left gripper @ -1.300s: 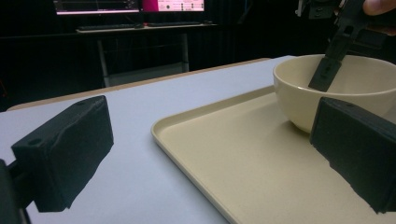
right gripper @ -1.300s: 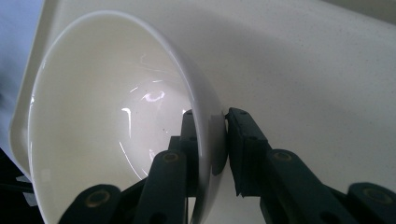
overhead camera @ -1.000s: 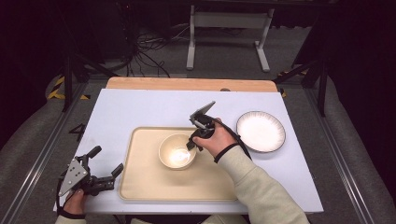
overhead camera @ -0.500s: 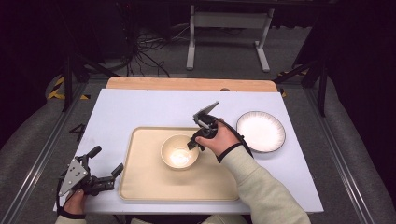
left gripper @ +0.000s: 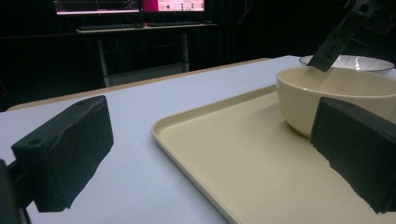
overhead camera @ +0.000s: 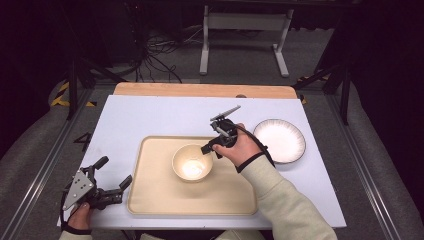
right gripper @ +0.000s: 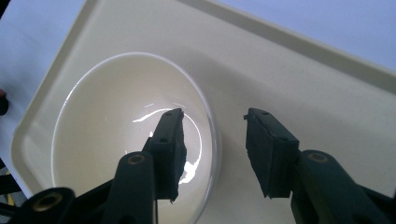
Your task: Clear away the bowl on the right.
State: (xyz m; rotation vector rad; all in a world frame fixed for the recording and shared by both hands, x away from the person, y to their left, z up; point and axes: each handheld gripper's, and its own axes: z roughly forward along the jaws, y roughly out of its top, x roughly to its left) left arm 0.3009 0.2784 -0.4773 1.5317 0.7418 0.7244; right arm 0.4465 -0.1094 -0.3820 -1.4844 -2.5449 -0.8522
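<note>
- I see my right gripper [overhead camera: 209,146] just right of centre in the high view, at the right rim of the bowl [overhead camera: 192,162].
- In the right gripper view its jaws stand apart, unclenched: one jaw sits over the inside of the bowl [right gripper: 126,135], the other outside over the tray [right gripper: 327,93], with the rim between them. I cannot tell whether either pad touches the rim.
- The bowl is cream, empty and upright, in the middle of the tray [overhead camera: 150,200], slightly toward its far edge.
- My left gripper [overhead camera: 114,172] lies low at the lower left of the high view, just off the tray's left edge, jaws spread and holding nothing.
- In the left gripper view the tray [left gripper: 224,154] and bowl [left gripper: 327,93] show between its jaws.
- A white plate [overhead camera: 280,141] with a dark rim lies on the table [overhead camera: 165,115], right of the tray and apart from it.
</note>
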